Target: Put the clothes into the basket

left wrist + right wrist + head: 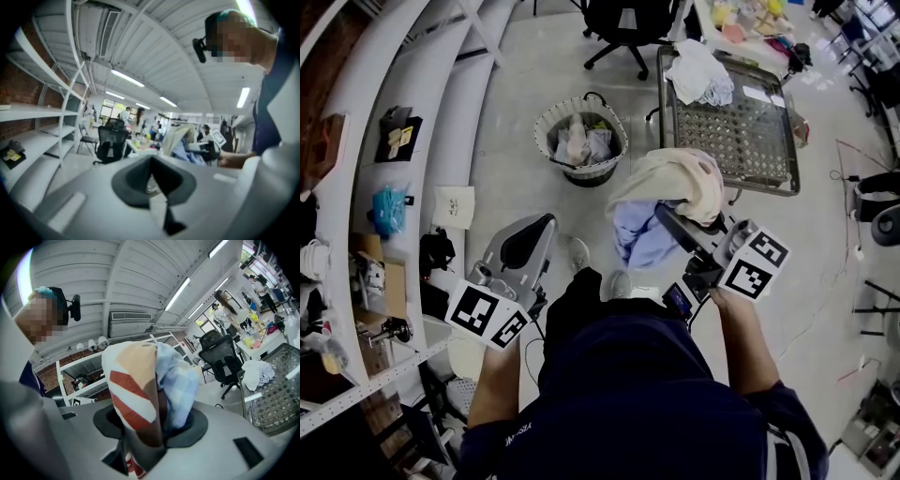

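Note:
The round woven basket stands on the floor ahead of me with several crumpled garments inside. My right gripper is shut on a bundle of clothes, a cream piece over a light blue one, held in the air to the right of the basket and nearer to me. In the right gripper view the bundle shows cream, red and brown stripes beside pale blue and hides the jaws. My left gripper hangs low at the left with nothing in it. Its jaws do not show clearly in either view.
A perforated metal table stands right of the basket with a white cloth on its far end. White curved shelves with small items run along the left. A black office chair stands beyond the basket.

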The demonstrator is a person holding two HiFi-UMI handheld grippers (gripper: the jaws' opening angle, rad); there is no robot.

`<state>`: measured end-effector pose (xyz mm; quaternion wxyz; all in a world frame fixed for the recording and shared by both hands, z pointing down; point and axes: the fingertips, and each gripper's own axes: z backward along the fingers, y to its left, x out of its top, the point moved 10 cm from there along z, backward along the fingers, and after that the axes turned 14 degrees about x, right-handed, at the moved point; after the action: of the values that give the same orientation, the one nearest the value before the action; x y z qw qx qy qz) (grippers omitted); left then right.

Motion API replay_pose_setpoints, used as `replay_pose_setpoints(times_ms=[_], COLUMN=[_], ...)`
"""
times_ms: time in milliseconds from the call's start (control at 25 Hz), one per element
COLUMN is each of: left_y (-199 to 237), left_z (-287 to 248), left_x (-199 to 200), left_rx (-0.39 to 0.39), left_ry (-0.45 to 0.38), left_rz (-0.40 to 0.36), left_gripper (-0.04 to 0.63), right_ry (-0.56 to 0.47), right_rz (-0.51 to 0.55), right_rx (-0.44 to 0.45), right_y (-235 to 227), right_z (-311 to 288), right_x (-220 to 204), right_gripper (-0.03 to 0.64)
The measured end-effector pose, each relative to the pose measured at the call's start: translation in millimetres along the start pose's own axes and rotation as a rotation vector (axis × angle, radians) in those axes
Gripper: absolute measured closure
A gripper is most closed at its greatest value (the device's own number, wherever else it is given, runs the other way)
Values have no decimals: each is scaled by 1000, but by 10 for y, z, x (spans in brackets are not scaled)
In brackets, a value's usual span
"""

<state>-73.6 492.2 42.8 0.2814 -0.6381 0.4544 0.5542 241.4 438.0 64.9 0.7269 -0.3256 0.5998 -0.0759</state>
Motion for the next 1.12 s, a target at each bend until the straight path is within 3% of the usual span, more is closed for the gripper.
replay_pose_setpoints(times_ms=[280, 1120], left_y=[329, 1947], left_z=[-357, -1247], left_x=[10, 130], left_rx=[-40, -117], left_ry=[21, 78], left_rz=[16, 64], left_gripper=[591, 591], right_ry=[5, 50], right_rz=[1, -29], right_rx=[-18, -97], right_y=[-267, -1096], right_z=[-296, -1806], right_x=[105, 317], right_gripper=[408, 408])
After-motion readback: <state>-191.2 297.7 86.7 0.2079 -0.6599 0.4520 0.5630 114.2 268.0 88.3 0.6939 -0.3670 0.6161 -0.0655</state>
